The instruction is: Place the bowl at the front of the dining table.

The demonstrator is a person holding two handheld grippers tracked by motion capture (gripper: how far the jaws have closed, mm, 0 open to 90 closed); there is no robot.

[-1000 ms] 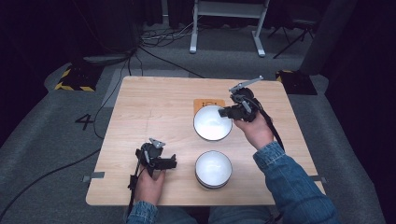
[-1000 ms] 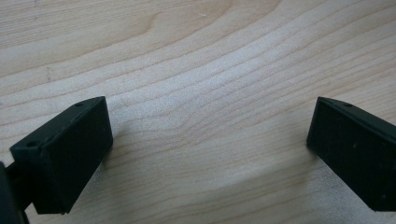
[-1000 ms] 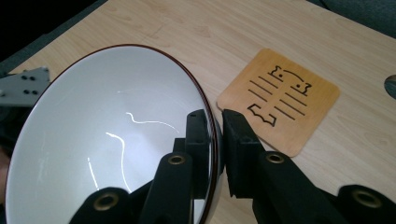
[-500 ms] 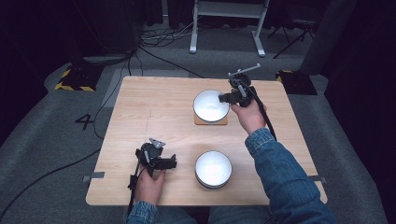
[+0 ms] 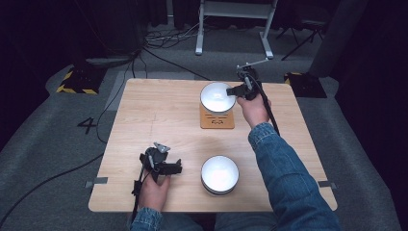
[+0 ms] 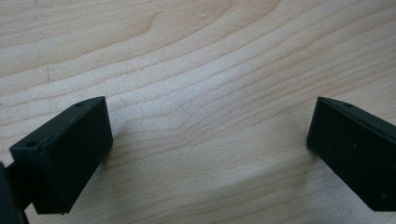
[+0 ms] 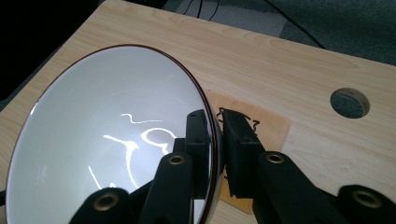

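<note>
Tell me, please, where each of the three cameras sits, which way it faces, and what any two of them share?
High view: fixed above the person's side, looking forward and down on the table; both forearms enter from the bottom, left tongs near, right tongs far.
Left gripper view: rides on the left tongs, looking down at bare wood between its open jaws.
Right gripper view: rides on the right tongs, looking along jaws clamped on the rim of the white bowl, above the coaster.
Shared: the high and right gripper views both show that bowl and coaster.
</note>
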